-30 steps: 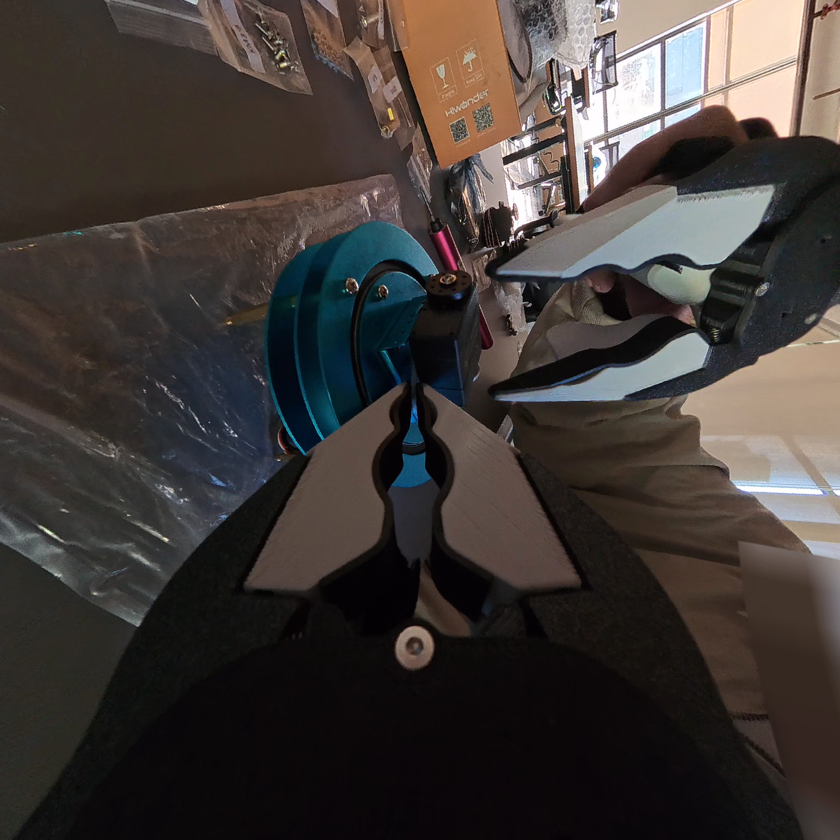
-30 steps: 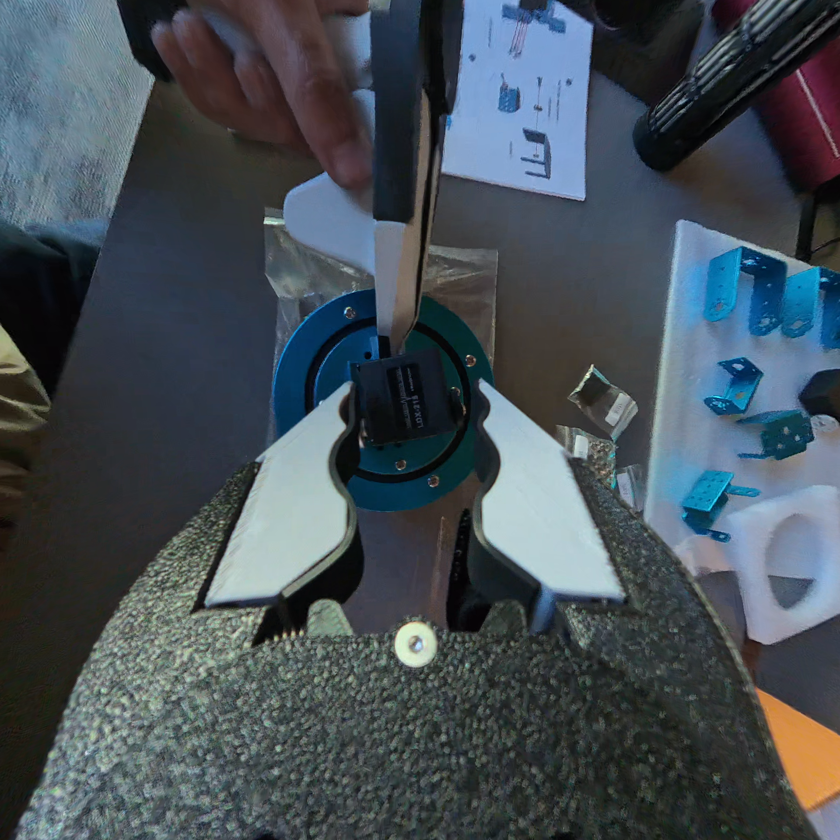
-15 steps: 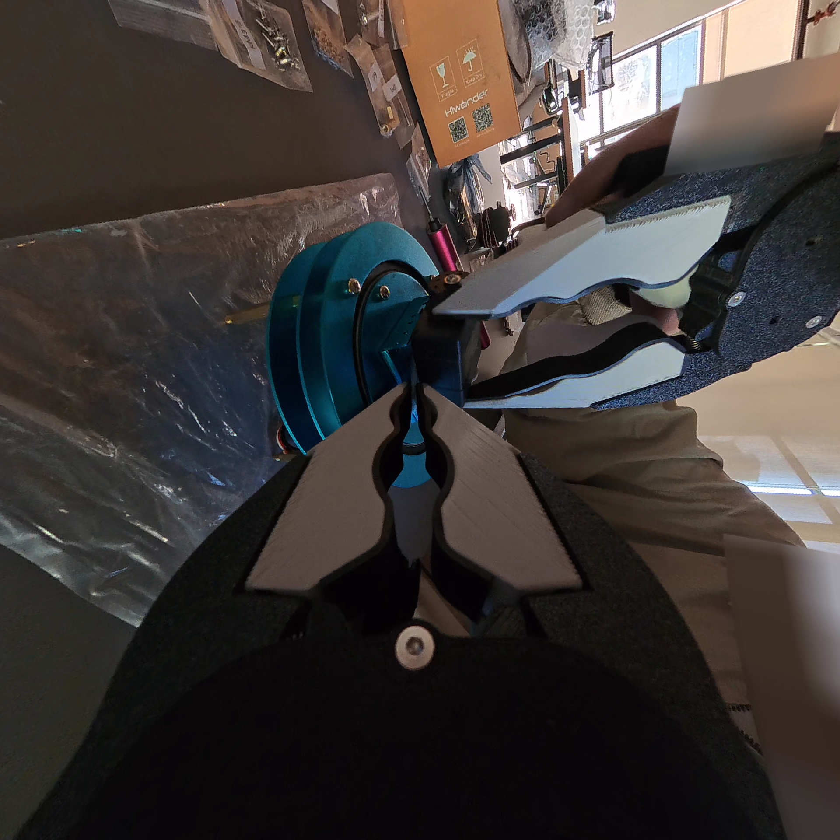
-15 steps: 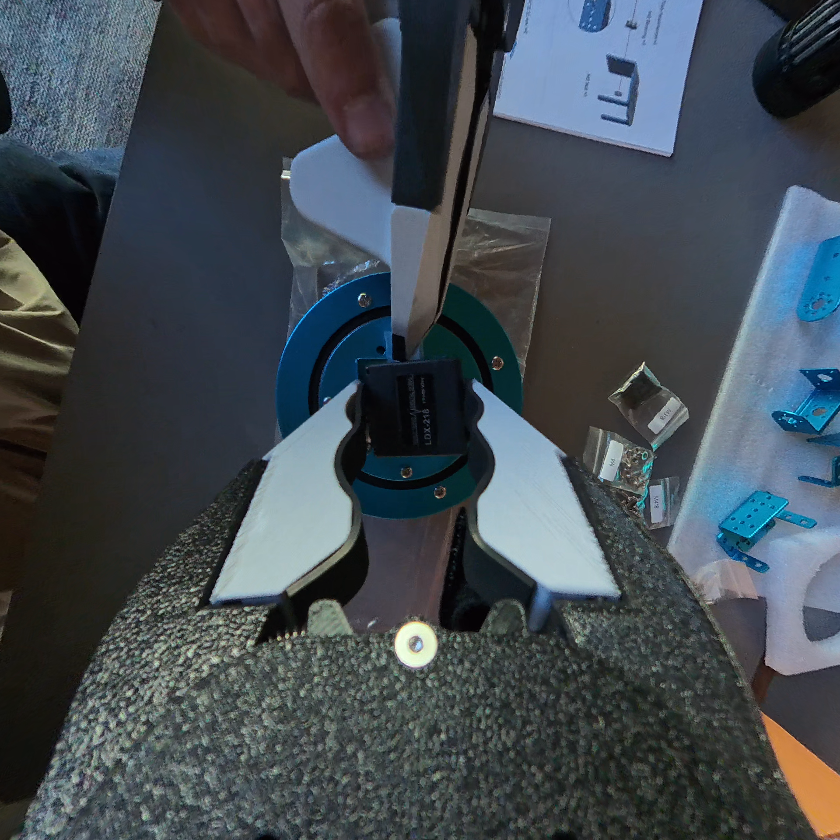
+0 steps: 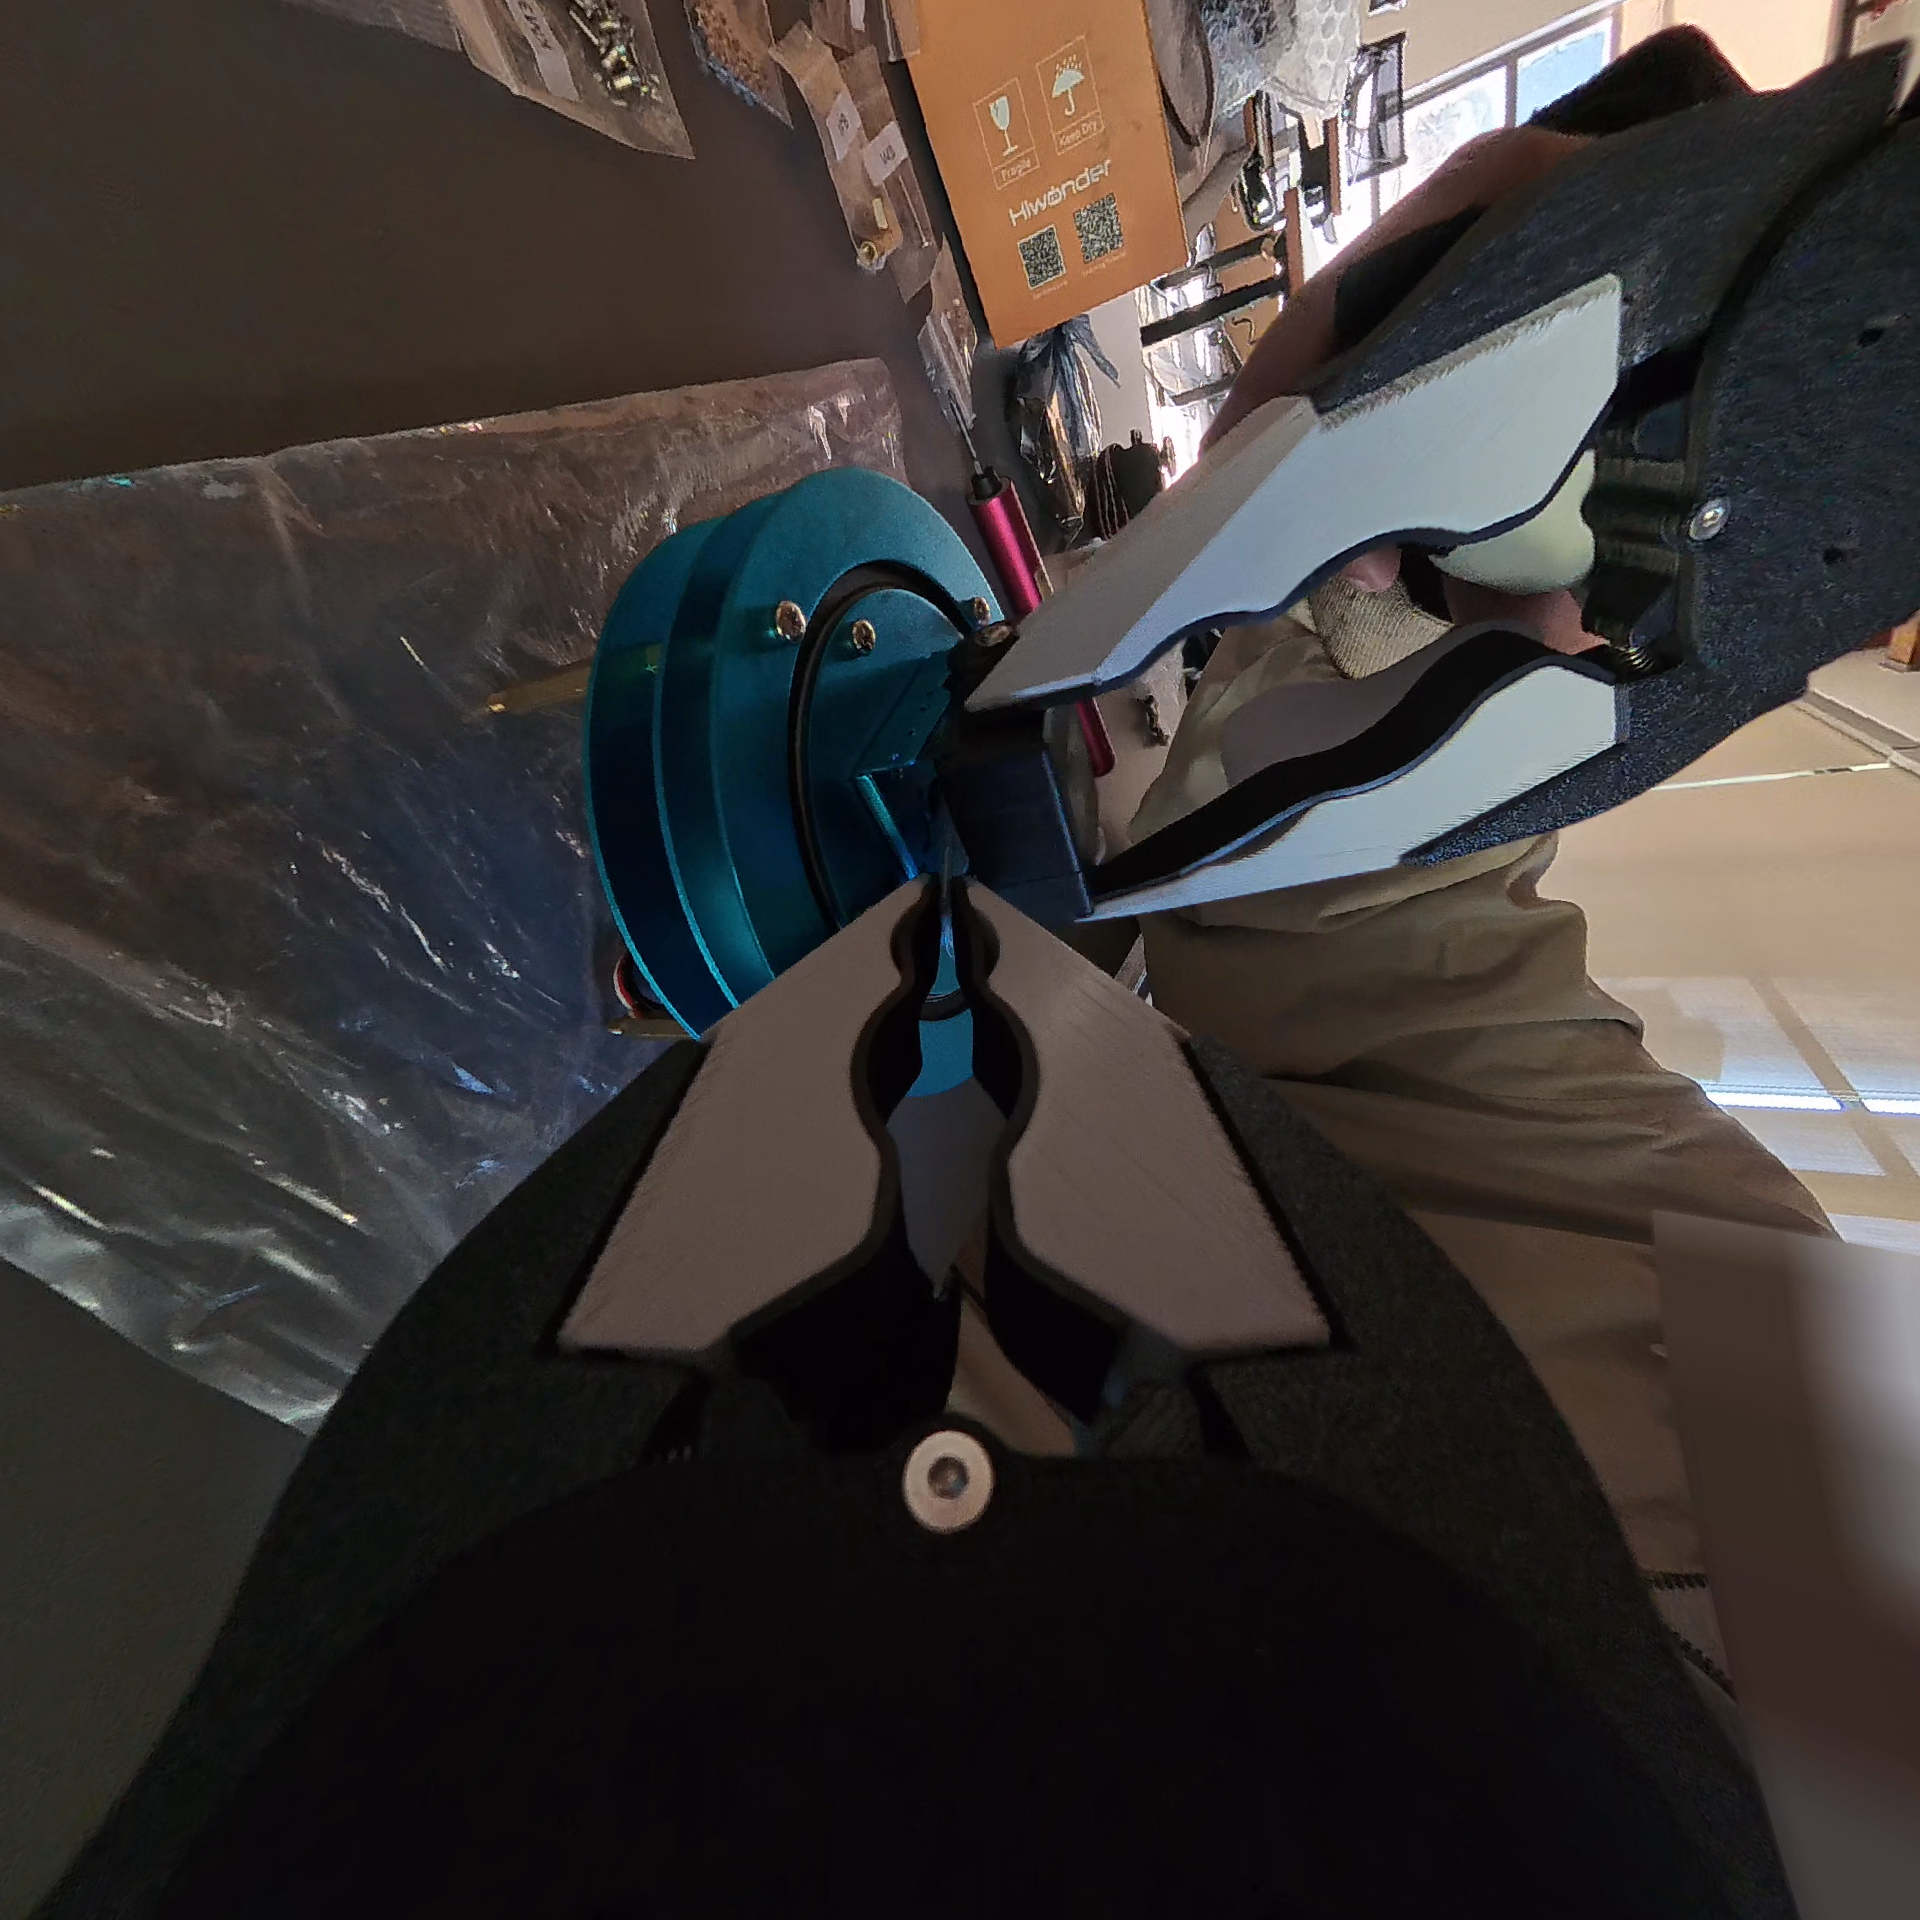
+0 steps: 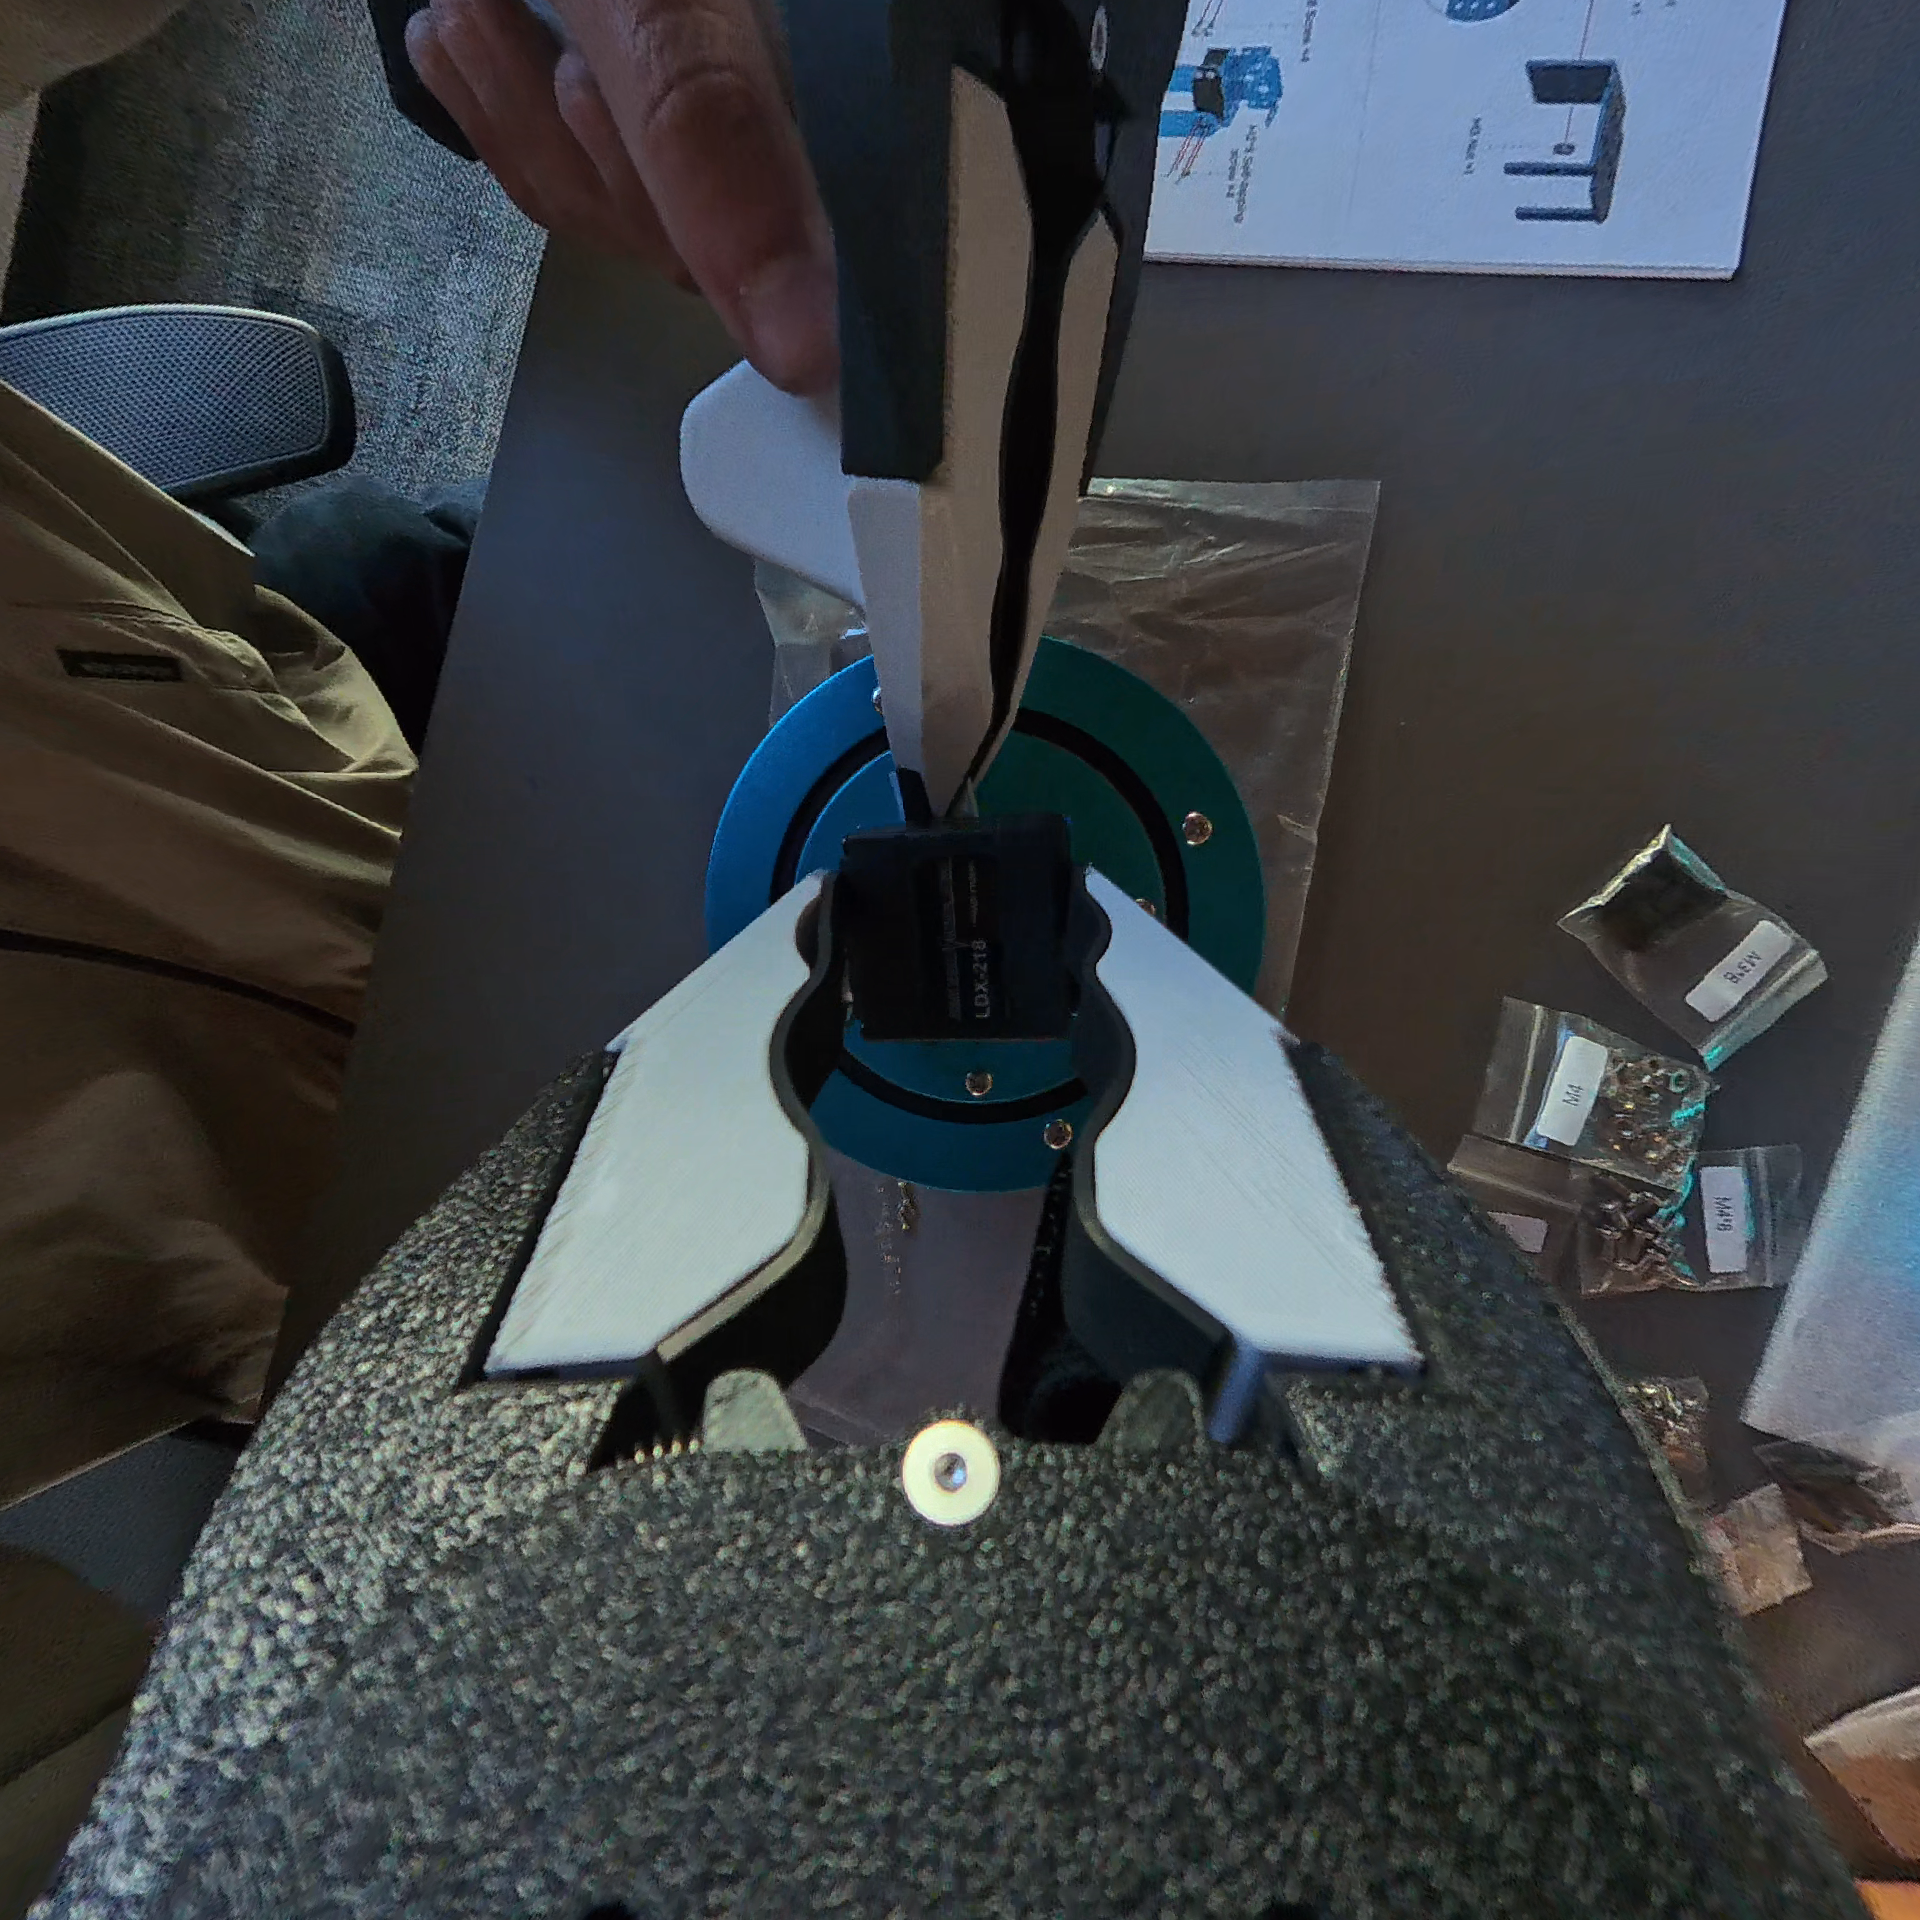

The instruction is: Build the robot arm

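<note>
A round blue turntable [image 6: 1132,748] lies on a clear plastic bag [image 6: 1226,582] on the dark table, with a black servo [image 6: 956,935] mounted at its centre. My right gripper [image 6: 956,894] has one finger on each side of the servo and is shut on it. My left gripper [image 6: 956,800] comes in from above, shut, with its tips against the far edge of the servo. In the left wrist view the left gripper [image 5: 942,883] is shut at the foot of the servo [image 5: 1013,821]. There the right gripper [image 5: 1029,810] clamps it above the turntable [image 5: 717,748].
Small bags of screws [image 6: 1600,1101] lie to the right, beside a white foam sheet [image 6: 1849,1247]. A printed instruction sheet [image 6: 1455,125] lies at the far side. A person's hand [image 6: 665,135] and beige clothing [image 6: 156,883] are on the left. A cardboard box [image 5: 1049,156] and a pink cylinder [image 5: 1029,592] lie beyond. Left and right tips are no more than a few centimetres apart.
My right gripper has moved in onto the servo and its fingers have closed against its sides. My left gripper has stayed shut in place.
</note>
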{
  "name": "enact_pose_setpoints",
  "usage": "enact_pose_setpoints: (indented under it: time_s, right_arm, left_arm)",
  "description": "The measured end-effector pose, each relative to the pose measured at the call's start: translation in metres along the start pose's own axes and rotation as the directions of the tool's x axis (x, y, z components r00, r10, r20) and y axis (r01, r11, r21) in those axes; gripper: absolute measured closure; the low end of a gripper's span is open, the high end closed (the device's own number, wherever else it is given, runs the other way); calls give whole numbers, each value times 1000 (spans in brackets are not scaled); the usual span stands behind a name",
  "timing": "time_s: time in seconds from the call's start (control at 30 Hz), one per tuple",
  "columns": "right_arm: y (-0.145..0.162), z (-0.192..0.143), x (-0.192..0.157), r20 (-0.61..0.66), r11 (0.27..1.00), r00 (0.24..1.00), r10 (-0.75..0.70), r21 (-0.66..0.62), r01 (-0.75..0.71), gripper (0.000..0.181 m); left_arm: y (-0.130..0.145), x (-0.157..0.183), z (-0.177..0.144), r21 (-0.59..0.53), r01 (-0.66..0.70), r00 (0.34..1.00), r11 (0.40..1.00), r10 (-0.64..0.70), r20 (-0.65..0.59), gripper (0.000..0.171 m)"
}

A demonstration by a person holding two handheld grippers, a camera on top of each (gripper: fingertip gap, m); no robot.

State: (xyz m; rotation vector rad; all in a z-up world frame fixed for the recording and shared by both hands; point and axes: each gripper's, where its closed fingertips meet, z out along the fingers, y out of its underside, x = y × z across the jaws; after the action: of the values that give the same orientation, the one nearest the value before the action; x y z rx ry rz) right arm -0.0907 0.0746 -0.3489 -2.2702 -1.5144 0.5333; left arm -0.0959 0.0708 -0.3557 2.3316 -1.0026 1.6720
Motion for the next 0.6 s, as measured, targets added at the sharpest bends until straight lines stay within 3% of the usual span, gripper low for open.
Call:
enact_pose_setpoints:
  time_s: [0.23,0.33,0.6]
  right_arm:
    - [0,2,0,53,1000,999,1,13,-2,139]
    - [0,2,0,53,1000,999,-11,-6,11,139]
    - [1,2,1,48,996,999,-21,-88,25,140]
  left_arm:
    - [3,0,-3,-11,-36,999,999,37,18,170]
    - [7,2,-5,-20,-48,999,999,48,11,162]
    - [4,-2,-5,-37,-119,987,992,123,102,171]
